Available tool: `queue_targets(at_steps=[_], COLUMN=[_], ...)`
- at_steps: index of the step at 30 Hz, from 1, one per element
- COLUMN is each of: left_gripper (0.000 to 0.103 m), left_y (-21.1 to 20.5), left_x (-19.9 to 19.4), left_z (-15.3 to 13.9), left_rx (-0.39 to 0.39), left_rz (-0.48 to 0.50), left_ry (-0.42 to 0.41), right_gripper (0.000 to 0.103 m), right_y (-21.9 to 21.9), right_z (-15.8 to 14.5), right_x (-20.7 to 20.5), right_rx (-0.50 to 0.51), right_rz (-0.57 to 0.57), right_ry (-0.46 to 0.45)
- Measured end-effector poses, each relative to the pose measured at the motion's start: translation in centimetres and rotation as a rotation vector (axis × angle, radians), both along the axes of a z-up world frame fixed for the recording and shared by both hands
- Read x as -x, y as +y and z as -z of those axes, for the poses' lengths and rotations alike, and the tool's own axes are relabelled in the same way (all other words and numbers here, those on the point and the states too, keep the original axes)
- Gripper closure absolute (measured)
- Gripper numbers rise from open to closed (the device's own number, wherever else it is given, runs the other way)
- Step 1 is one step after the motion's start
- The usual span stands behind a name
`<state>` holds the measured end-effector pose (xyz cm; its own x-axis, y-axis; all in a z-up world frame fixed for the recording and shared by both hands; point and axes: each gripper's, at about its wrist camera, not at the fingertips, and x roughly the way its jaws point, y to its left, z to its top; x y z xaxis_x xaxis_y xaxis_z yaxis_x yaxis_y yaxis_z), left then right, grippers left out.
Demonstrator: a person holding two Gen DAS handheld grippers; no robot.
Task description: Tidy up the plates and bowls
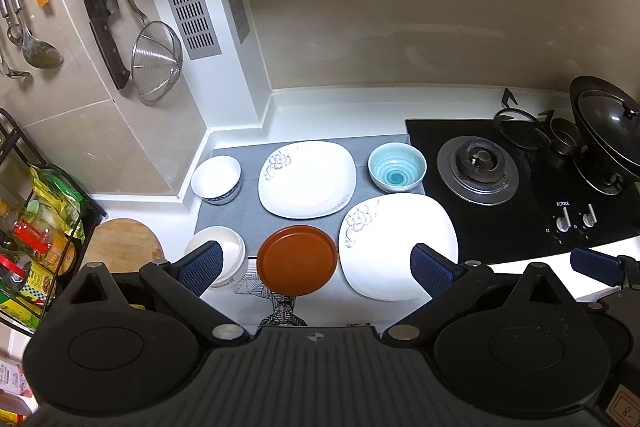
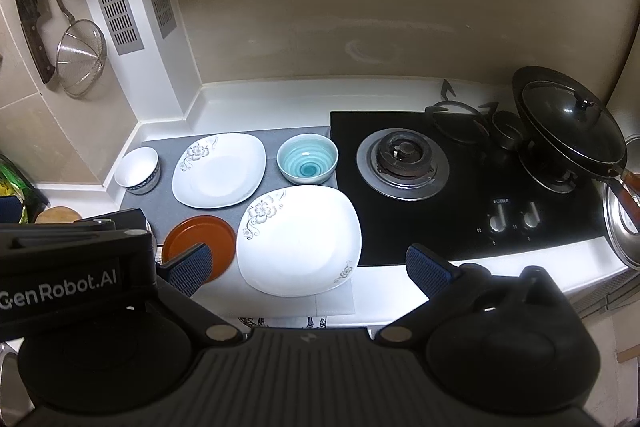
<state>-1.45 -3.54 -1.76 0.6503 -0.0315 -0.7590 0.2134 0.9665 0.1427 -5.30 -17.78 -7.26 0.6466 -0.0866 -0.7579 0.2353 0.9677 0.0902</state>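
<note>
Two white square flower-print plates lie on the counter, one at the back [image 1: 307,179] [image 2: 219,171] on a grey mat [image 1: 240,223], one nearer [image 1: 396,247] [image 2: 298,239]. A brown round plate [image 1: 297,259] [image 2: 200,239] sits left of the near plate. A teal bowl [image 1: 396,167] [image 2: 307,159], a white blue-rimmed bowl [image 1: 216,179] [image 2: 138,169] and a cream bowl [image 1: 224,251] stand around them. My left gripper [image 1: 316,269] hovers open above the brown plate. My right gripper [image 2: 308,269] hovers open above the near white plate. Neither touches anything.
A black gas stove [image 1: 520,195] lies right of the dishes, with a lidded wok [image 1: 608,131] on its far burner. A strainer [image 1: 157,63] and a knife [image 1: 104,35] hang on the left wall. A packet rack [image 1: 36,227] and a wooden board [image 1: 120,243] stand left.
</note>
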Motion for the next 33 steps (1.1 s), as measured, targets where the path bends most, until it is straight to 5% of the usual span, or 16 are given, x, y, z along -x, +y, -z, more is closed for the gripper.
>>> queue_targets(at_steps=[33], left_gripper=[0.0], left_y=[-2.4], left_x=[-2.0], left_z=[2.9], left_rx=[0.007], left_rz=[0.073], left_ry=[0.024], right_gripper=[0.0], right_y=[-3.1], right_z=[2.9], right_x=[-1.9], right_rx=[-0.039], right_rz=[-0.004], right_ry=[0.009])
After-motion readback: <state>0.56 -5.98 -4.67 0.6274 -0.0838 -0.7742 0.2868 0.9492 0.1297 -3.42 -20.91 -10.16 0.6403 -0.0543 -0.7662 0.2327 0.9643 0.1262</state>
